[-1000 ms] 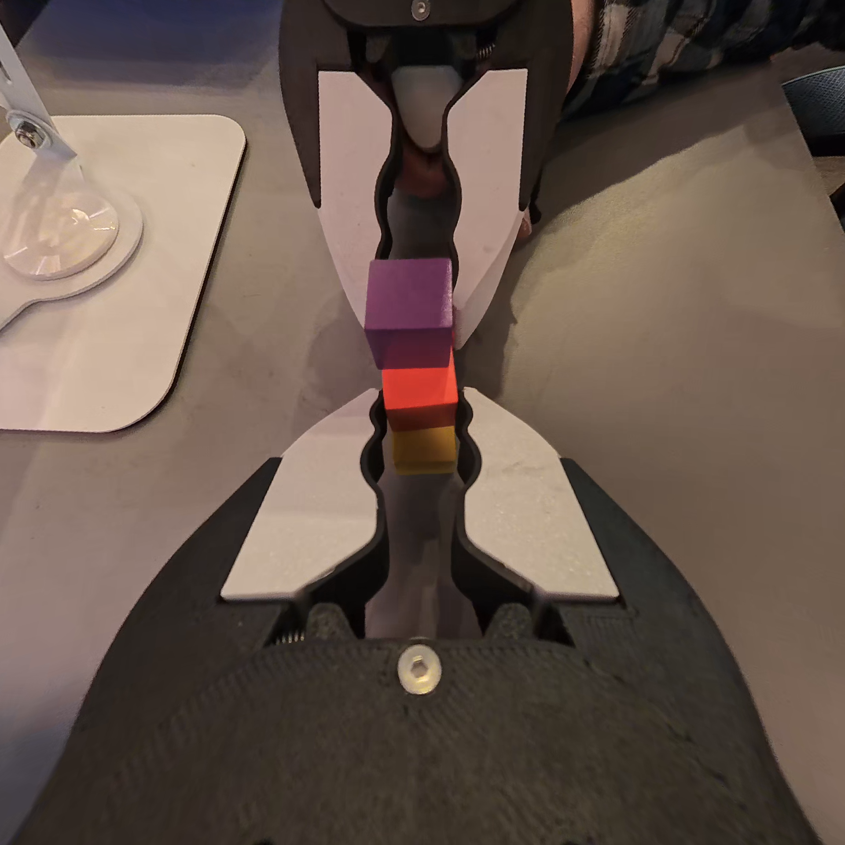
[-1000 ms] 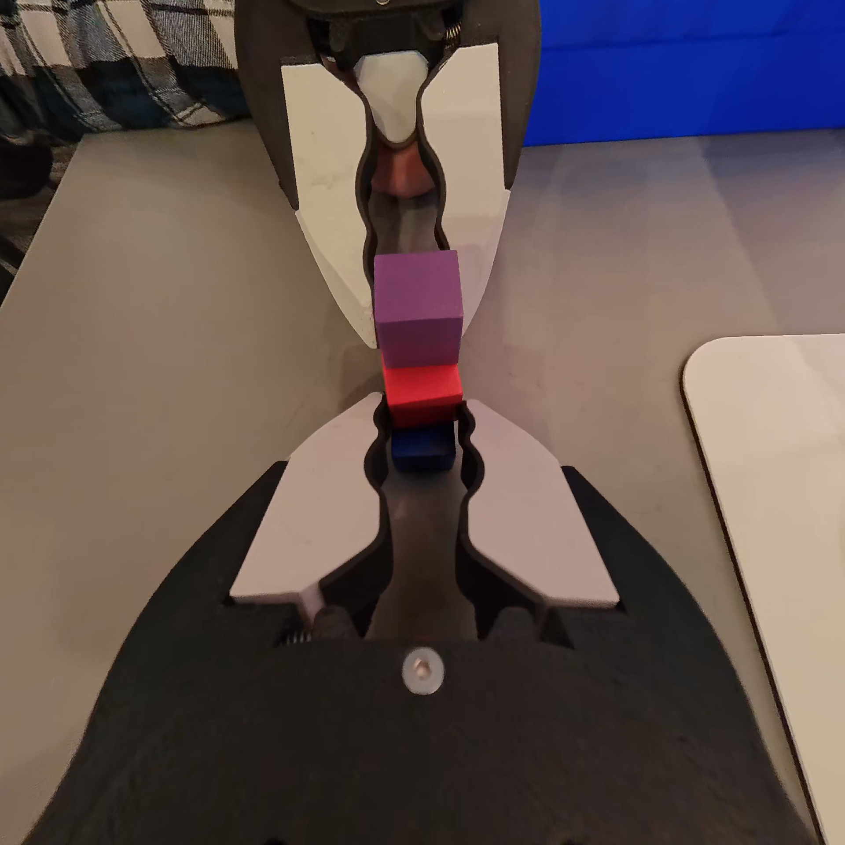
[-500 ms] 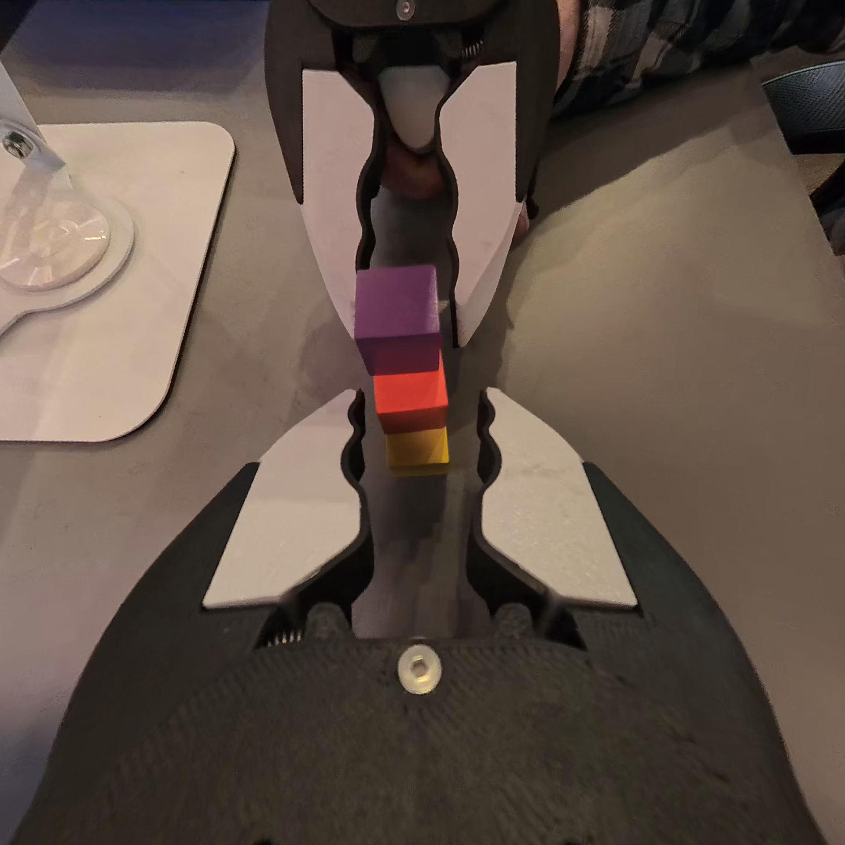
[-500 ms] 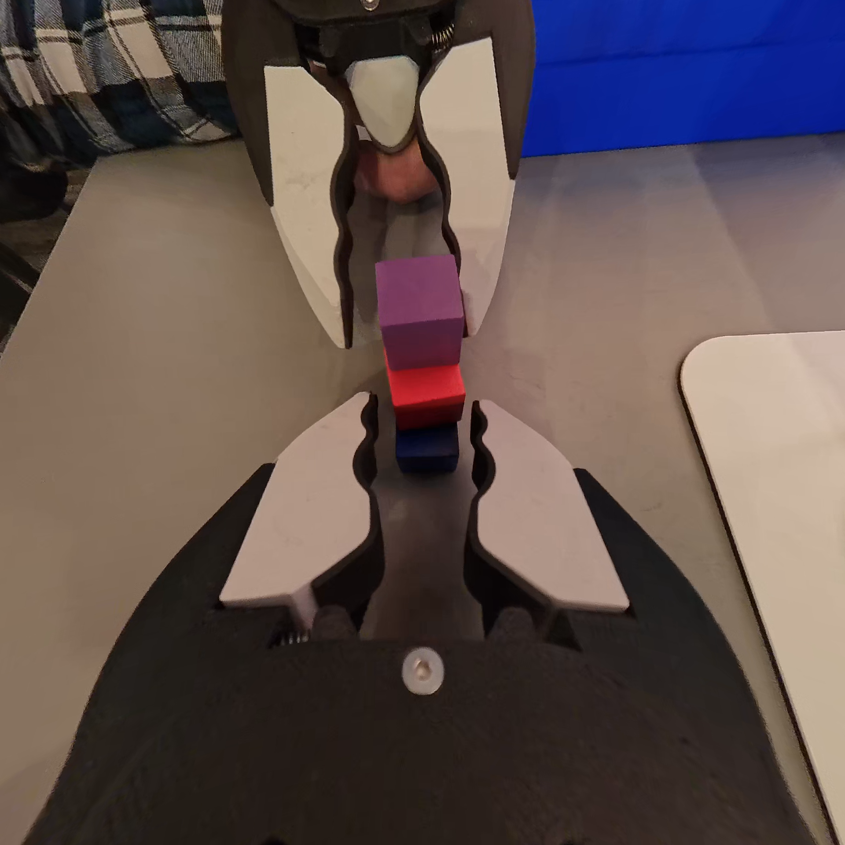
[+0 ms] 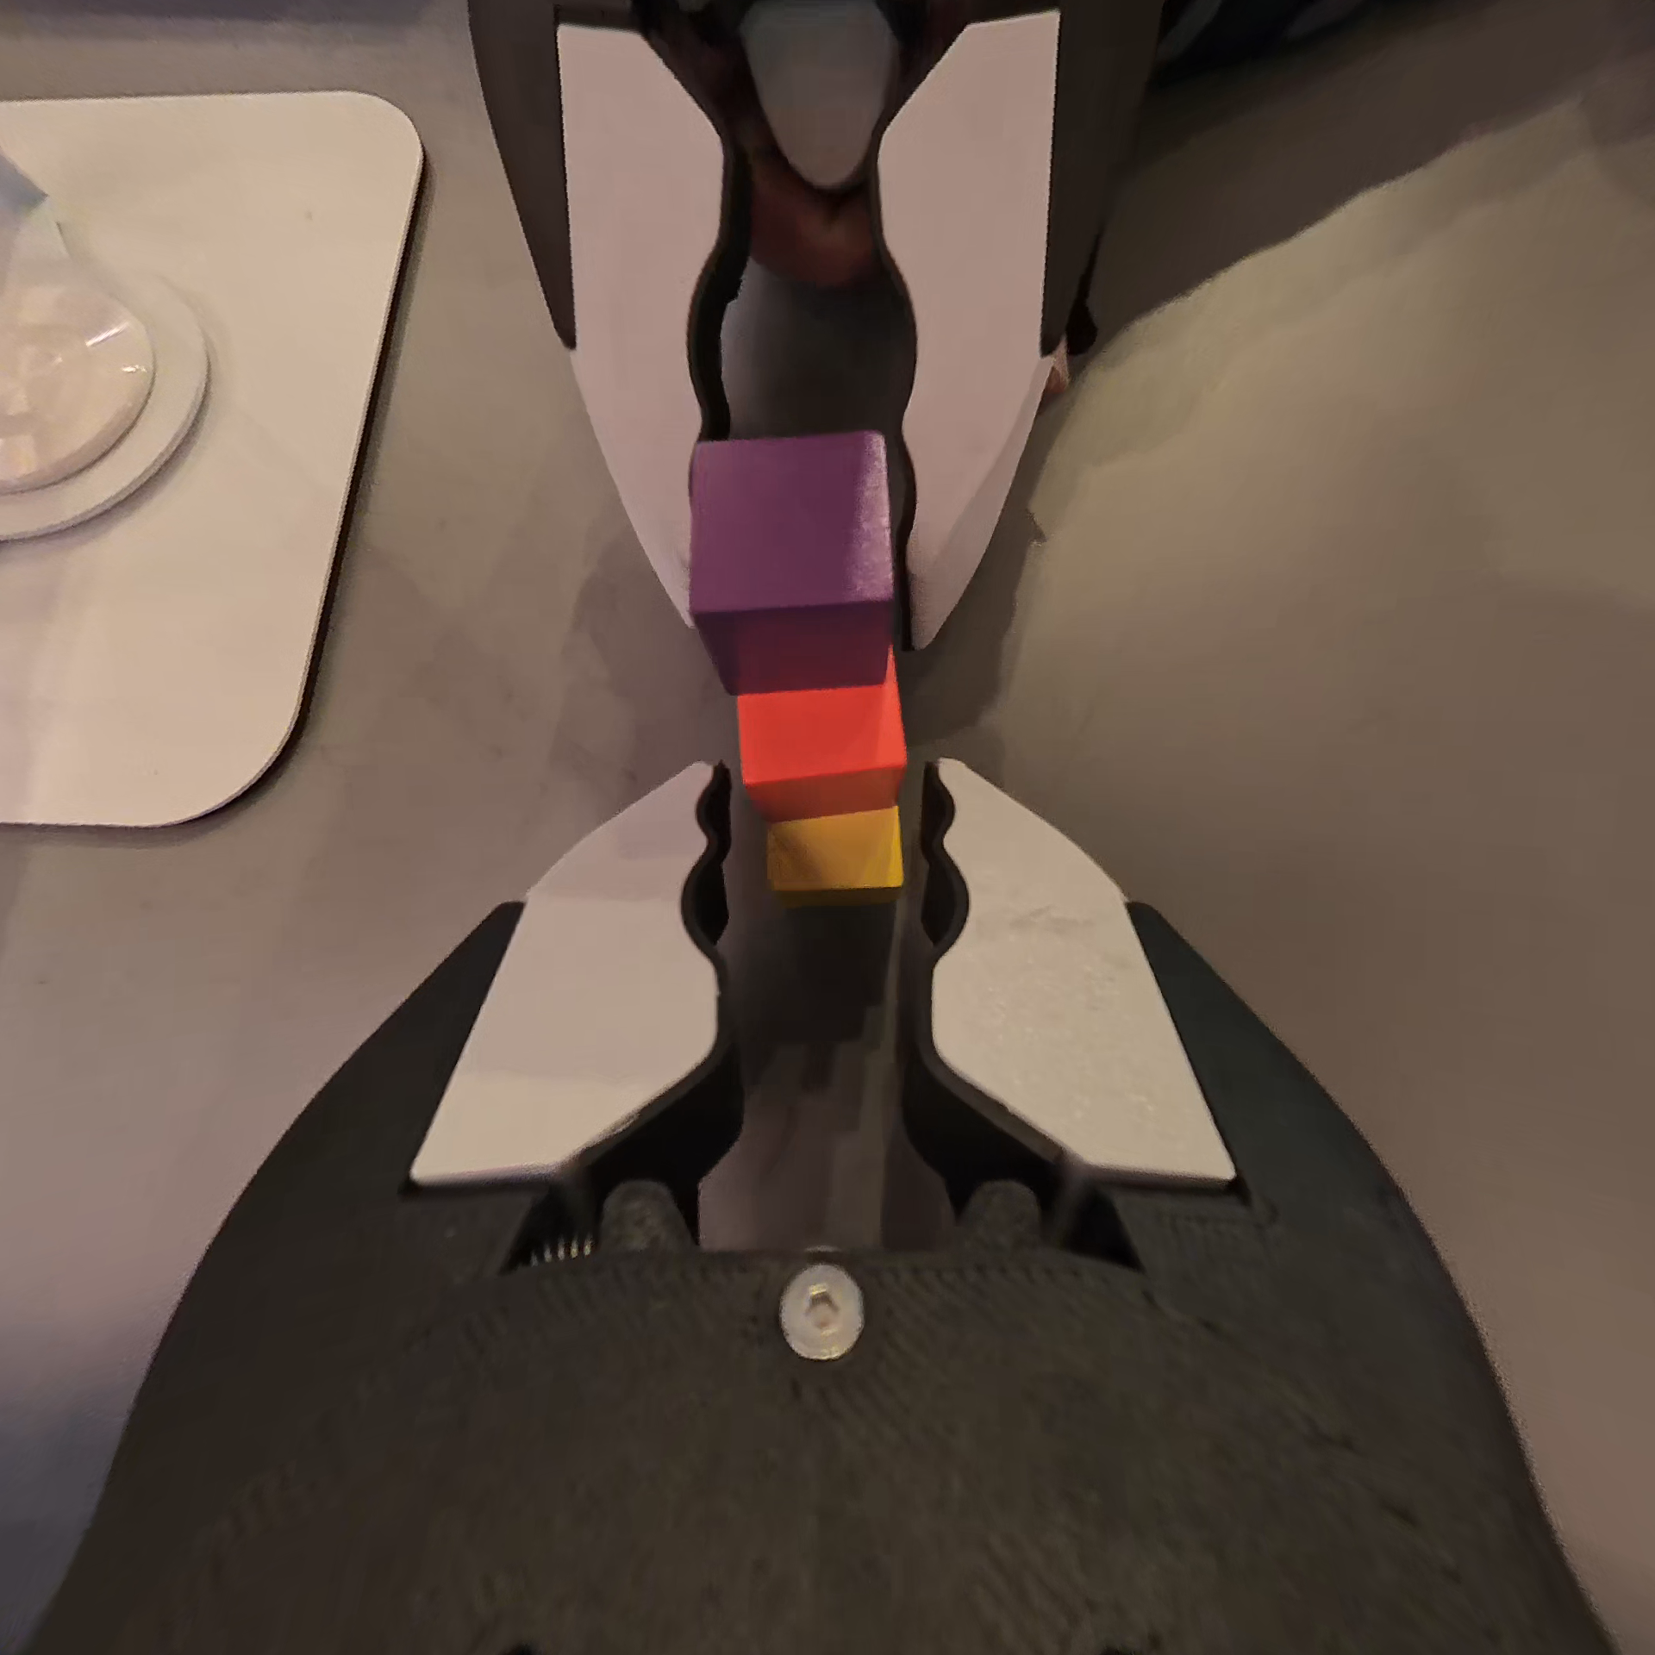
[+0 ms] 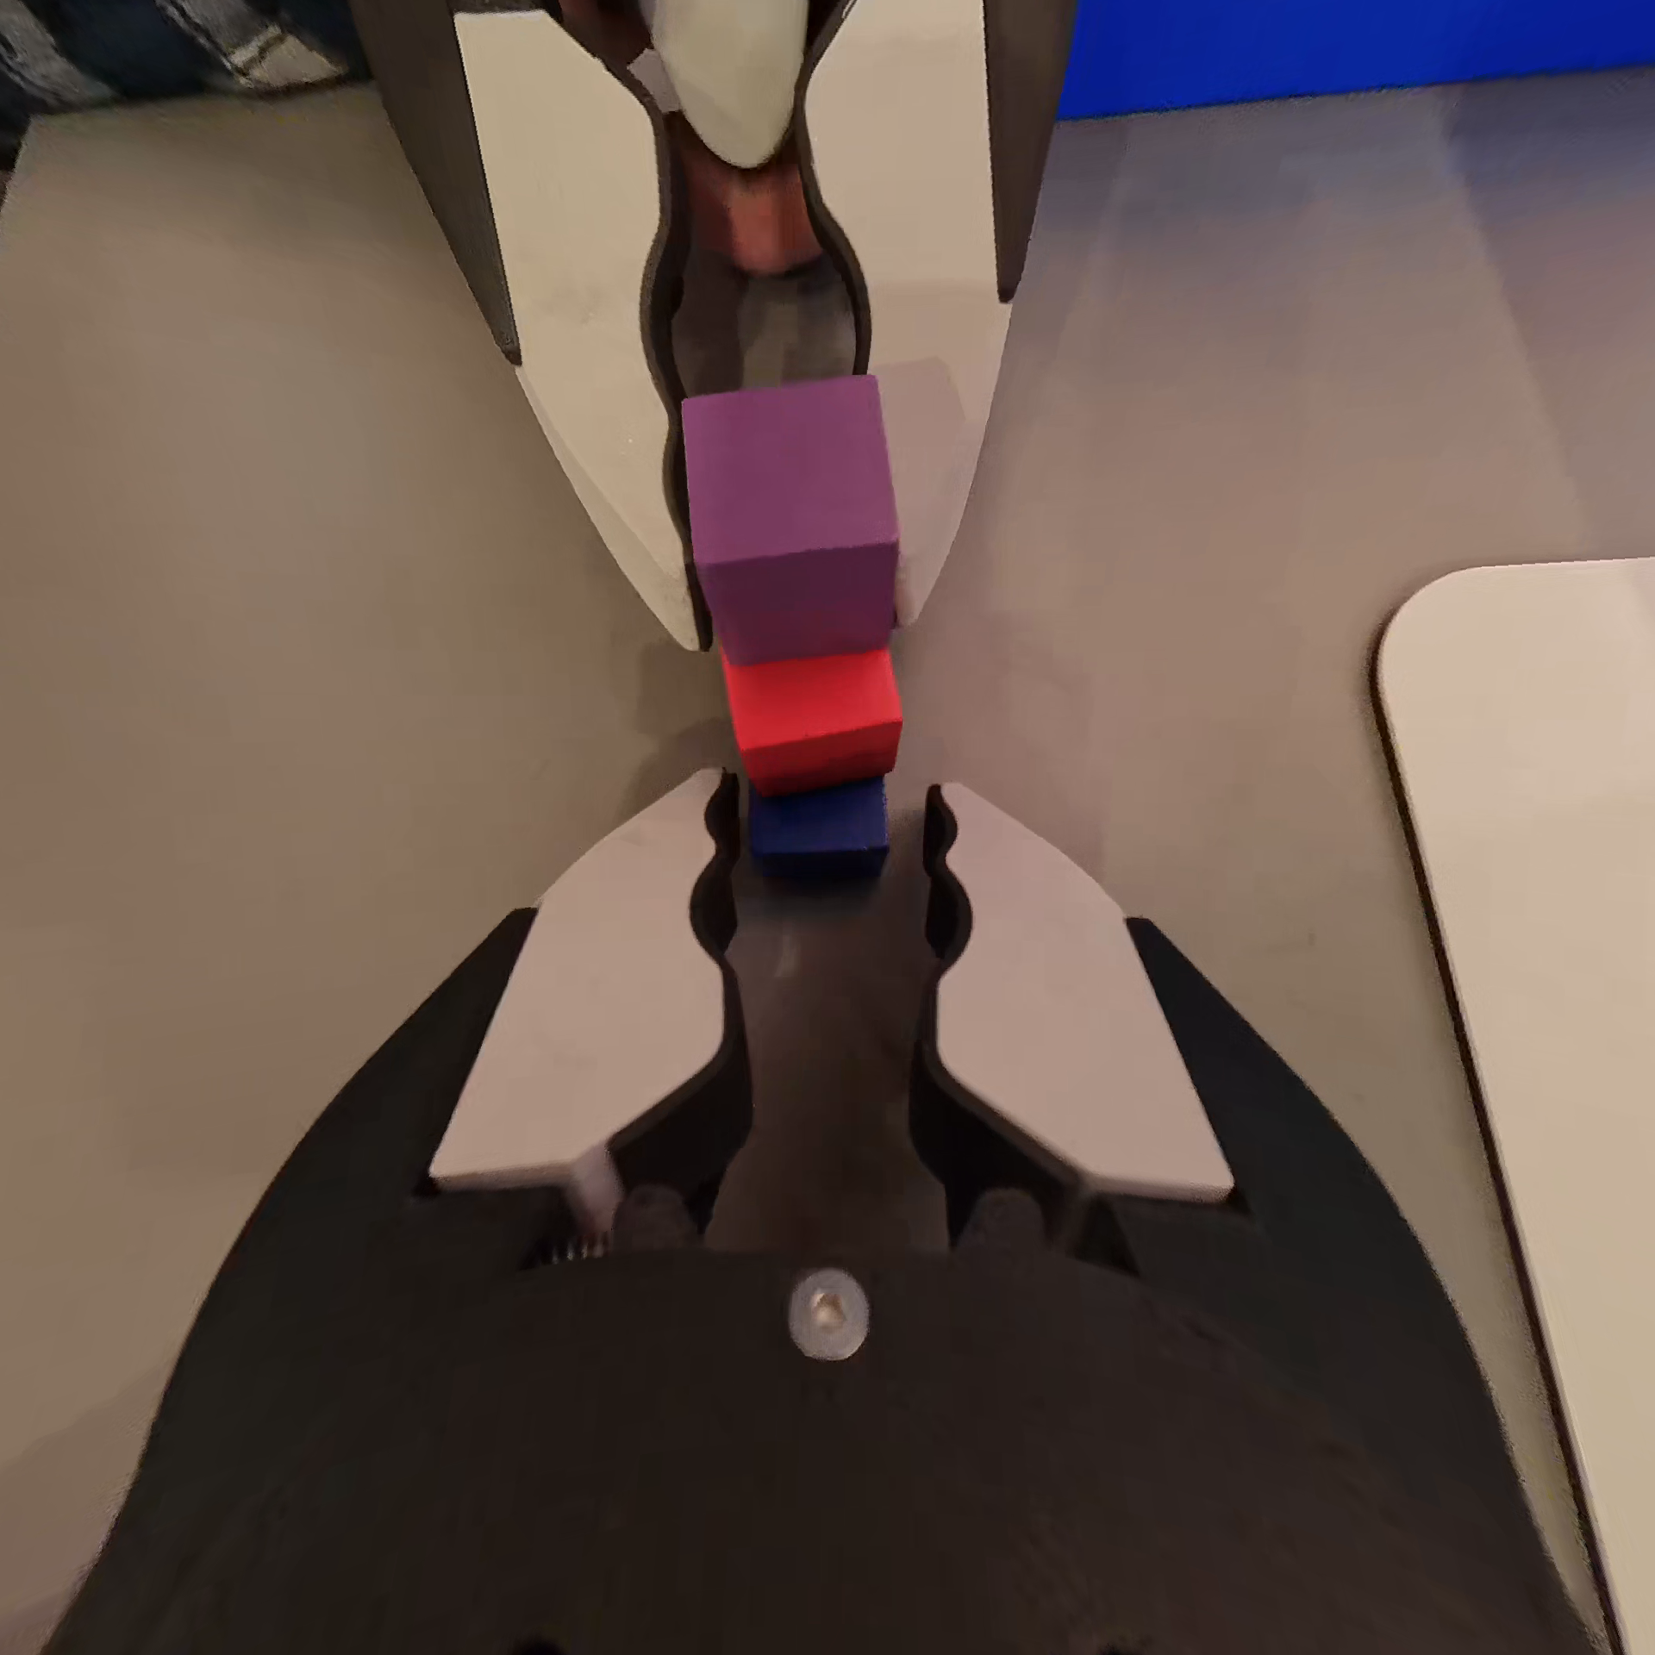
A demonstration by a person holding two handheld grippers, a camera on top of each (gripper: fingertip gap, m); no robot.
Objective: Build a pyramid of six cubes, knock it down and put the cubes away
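Observation:
I see the cube pyramid edge-on from both ends on the grey table (image 5: 1299,627). In the left wrist view a yellow cube (image 5: 833,851) lies at the bottom, an orange-red cube (image 5: 819,734) above it and a purple cube (image 5: 788,528) on top. My left gripper (image 5: 824,793) is open around the yellow cube, with gaps at both pads. In the right wrist view a blue cube (image 6: 819,824) lies at the bottom, a red cube (image 6: 810,707) above it and the purple cube (image 6: 788,475) on top. My right gripper (image 6: 824,797) is open around the blue cube. Each view shows the other gripper's fingers (image 5: 627,358) (image 6: 582,358) beyond the pyramid.
A white mat (image 5: 224,555) with a clear round stand base (image 5: 72,376) lies at the left in the left wrist view. The right wrist view shows the white mat (image 6: 1540,896) at the right, a blue wall (image 6: 1343,45) behind and a plaid sleeve (image 6: 224,45) at the top left.
Both pairs of jaws stood tight against the bottom end cubes a second ago and have opened off them. The pyramid still stands. The grippers have drawn closer to each other.

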